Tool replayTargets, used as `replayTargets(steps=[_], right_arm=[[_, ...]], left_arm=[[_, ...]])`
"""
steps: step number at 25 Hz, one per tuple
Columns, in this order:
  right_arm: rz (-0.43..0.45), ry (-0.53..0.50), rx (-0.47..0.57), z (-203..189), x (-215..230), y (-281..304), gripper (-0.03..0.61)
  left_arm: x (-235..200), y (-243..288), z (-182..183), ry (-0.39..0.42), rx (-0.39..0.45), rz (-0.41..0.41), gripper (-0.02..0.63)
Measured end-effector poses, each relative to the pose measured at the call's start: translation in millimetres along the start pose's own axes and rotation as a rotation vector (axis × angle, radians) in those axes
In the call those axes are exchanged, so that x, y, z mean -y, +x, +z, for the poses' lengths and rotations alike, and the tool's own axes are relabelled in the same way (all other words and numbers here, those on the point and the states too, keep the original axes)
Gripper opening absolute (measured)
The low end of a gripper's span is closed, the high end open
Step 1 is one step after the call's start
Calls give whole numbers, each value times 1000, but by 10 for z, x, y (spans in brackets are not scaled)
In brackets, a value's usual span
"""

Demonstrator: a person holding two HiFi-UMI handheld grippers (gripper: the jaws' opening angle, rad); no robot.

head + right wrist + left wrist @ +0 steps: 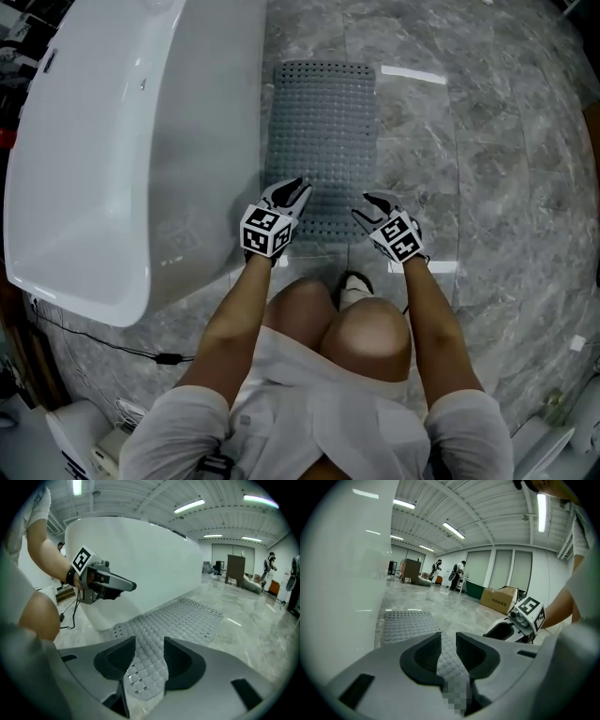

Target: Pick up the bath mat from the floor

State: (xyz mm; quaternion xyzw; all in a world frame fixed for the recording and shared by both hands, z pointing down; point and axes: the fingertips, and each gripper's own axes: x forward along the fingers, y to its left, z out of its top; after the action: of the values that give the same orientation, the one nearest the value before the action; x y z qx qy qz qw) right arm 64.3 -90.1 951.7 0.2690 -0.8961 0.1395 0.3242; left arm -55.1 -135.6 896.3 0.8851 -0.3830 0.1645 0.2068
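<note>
Over the bath mat's (325, 141) near edge, my left gripper (293, 191) and right gripper (366, 206) hang, jaws apart, gripping nothing — tub (122, 141) close left, open floor (487, 169) right.

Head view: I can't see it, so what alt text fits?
Seen from above, a crouching person holds the left gripper and right gripper, jaws apart, over the near end of a grey bath mat lying beside a white bathtub.

The grey, rectangular, rubber-like bath mat (323, 141) presented a matt surface, studded and perforated. The white bathtub (122, 141) was smooth and high-gloss. The grey marble-patterned floor tiles (506, 169) were polished and reflective. The brown box (502, 601) appeared to be matt cardboard.
</note>
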Motion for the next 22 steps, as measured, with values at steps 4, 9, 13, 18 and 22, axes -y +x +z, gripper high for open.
replayTargets(steps=[4, 9, 13, 18, 22], right_arm=[[71, -52, -106, -274, -106, 257, 207], [213, -161, -286, -670, -414, 499, 232], [315, -273, -412, -907, -645, 680, 259], [382, -364, -517, -1117, -789, 896, 276], [394, -423, -569, -1214, -850, 1028, 282]], left_arm=[[-91, 67, -168, -24, -17, 20, 94], [-101, 64, -288, -49, -21, 36, 97], [-118, 39, -384, -66, -30, 44, 97], [-143, 49, -504, -71, -47, 38, 97], [-184, 51, -561, -84, -46, 40, 97]])
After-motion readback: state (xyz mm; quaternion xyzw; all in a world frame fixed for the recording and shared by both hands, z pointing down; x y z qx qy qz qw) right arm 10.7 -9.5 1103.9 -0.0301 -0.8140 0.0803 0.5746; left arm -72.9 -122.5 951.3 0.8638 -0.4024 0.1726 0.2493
